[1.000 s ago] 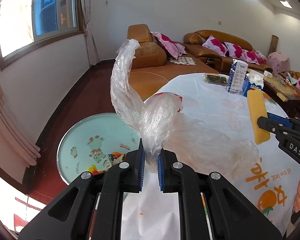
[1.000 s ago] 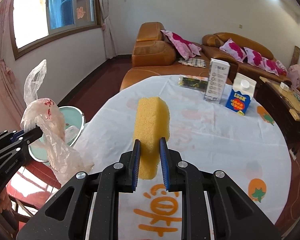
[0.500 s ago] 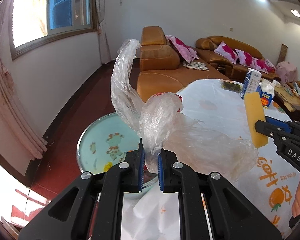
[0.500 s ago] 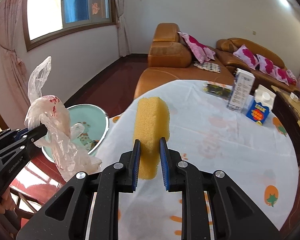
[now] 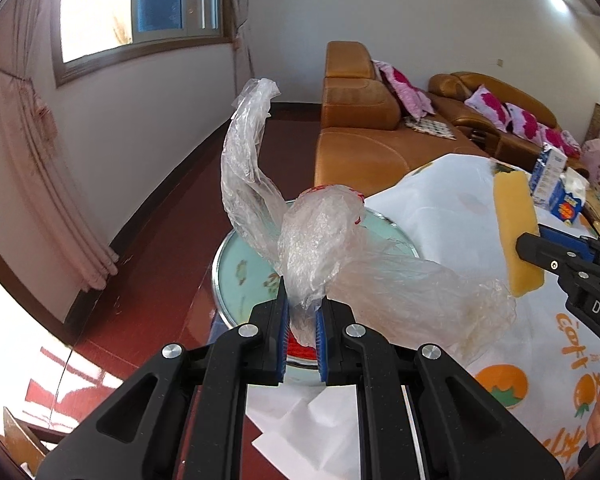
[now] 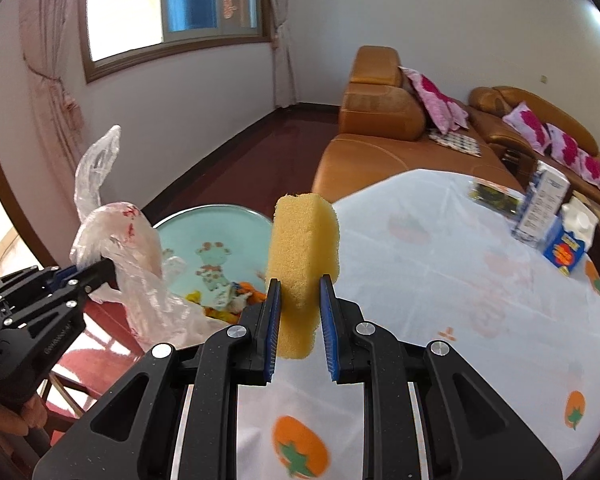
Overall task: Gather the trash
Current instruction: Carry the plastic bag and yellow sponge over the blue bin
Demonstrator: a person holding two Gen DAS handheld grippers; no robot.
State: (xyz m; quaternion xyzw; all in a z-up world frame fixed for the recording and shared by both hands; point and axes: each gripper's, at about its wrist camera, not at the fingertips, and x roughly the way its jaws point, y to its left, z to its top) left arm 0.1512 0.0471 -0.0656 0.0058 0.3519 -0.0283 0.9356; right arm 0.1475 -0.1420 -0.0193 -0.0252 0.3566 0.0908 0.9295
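Left claw (image 5: pixel 301 322) clamped tight on the neck of the crumpled plastic bag (image 5: pixel 320 248), bag billowing up and fwd of the pads, one long tail sticking up-left. Right claw (image 6: pixel 300 316): yellow sponge (image 6: pixel 304 264) sits upright between the pads, but the right pad looks a touch off it now vs. 0.5 s ago, when both pads hugged it. Grip seems to be loosening, can't be sure it's fully let go.

Outward: both views have swung left in the last sec. The round basin (image 6: pixel 216 236) w/ giraffe print, some bits of rubbish in it, now sits just ahead and below both claws, closer to centre than before. Tabletop (image 6: pixel 440 264) w/ its orange-print cloth has slid off to the right; cartons (image 6: pixel 556 216) far right on it.

Read: both loads have been carried off the tabletop edge toward the basin. Drop looks imminent, sponge likely first.
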